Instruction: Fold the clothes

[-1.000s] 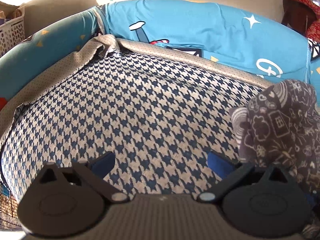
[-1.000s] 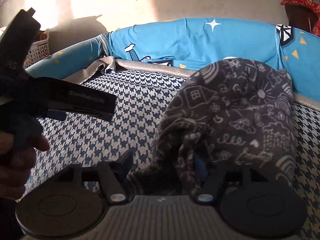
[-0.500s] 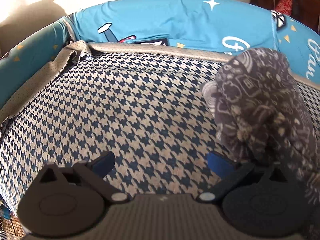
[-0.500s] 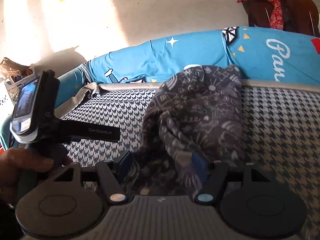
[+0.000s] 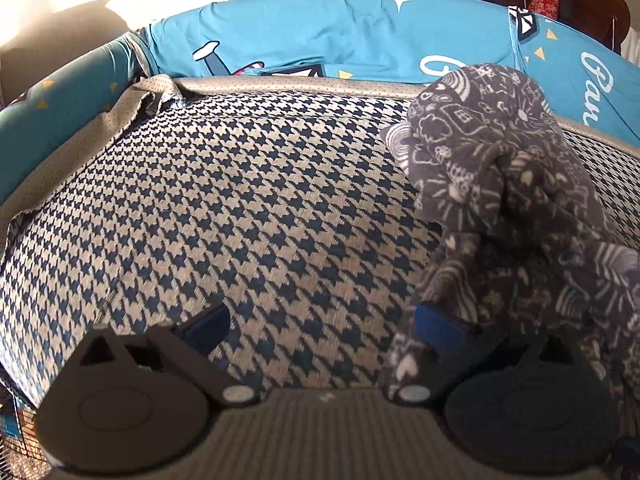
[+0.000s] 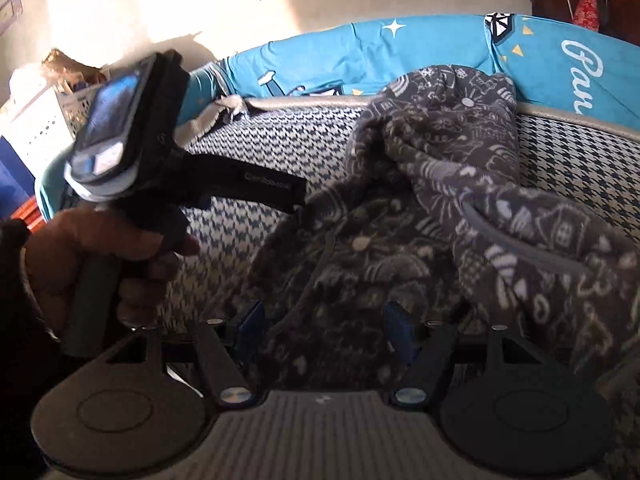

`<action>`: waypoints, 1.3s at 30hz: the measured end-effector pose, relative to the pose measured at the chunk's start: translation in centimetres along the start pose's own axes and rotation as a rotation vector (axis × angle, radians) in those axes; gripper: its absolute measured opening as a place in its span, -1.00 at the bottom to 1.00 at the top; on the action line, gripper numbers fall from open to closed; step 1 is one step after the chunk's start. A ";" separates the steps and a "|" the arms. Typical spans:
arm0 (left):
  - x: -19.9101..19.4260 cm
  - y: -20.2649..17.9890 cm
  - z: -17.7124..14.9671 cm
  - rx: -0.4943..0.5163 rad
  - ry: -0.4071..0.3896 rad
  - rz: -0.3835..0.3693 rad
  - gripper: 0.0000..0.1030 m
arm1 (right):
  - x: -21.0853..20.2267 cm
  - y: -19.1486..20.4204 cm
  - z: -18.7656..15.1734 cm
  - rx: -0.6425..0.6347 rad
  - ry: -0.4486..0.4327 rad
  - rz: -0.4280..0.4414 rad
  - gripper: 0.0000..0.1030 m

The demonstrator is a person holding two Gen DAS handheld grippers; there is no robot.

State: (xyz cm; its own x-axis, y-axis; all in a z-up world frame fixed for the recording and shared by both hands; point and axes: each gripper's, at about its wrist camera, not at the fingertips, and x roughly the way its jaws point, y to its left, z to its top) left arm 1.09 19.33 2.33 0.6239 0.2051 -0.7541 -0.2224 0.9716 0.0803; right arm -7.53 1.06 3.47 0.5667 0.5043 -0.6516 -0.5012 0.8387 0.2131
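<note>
- Left wrist view: my left gripper point(image 5: 322, 326) is spread wide, its two blue pads well apart over the houndstooth bed cover point(image 5: 240, 216). Nothing lies between them.
- The right-hand pad point(image 5: 434, 326) touches the edge of the dark grey patterned garment point(image 5: 508, 184), which drapes over that finger; whether any cloth is caught I cannot tell.
- The garment stands bunched and lifted on the right of this view, its lower part running out of frame.
- Right wrist view: my right gripper point(image 6: 324, 326) is partly parted, with the garment point(image 6: 440, 208) filling the gap between its blue pads. The fabric rises from there in a crumpled heap, so I appear to be gripping it, though the cloth hides the exact contact.
- My left hand point(image 6: 104, 256) shows at the left of this view, wrapped round the handle of the other gripper, whose nose reaches the garment's edge. That device is motion-blurred.
- Behind the bed a turquoise printed sheet point(image 6: 360, 52) covers the raised edge; its lettering is cut off at the right.
- A white lattice basket point(image 6: 40, 120) sits at far left, washed out by sunlight.
</note>
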 end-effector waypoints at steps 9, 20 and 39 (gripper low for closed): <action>-0.6 0.2 -2.7 -0.006 0.041 -0.012 1.00 | 0.3 0.7 -2.5 0.015 0.074 -0.043 0.28; -1.4 0.9 -5.2 -0.045 0.074 -0.027 1.00 | -3.3 0.8 -3.6 -0.001 0.022 -0.069 0.28; -2.2 2.3 -5.0 -0.152 0.032 -0.010 1.00 | -9.0 -8.3 -3.2 0.314 -0.197 -0.271 0.48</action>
State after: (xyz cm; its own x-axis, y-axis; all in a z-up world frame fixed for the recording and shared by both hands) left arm -4.56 20.56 0.91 0.6029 0.1893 -0.7750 -0.3288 0.9440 -0.0252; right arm -10.61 -11.08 5.27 0.7787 0.2623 -0.5699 -0.1124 0.9520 0.2846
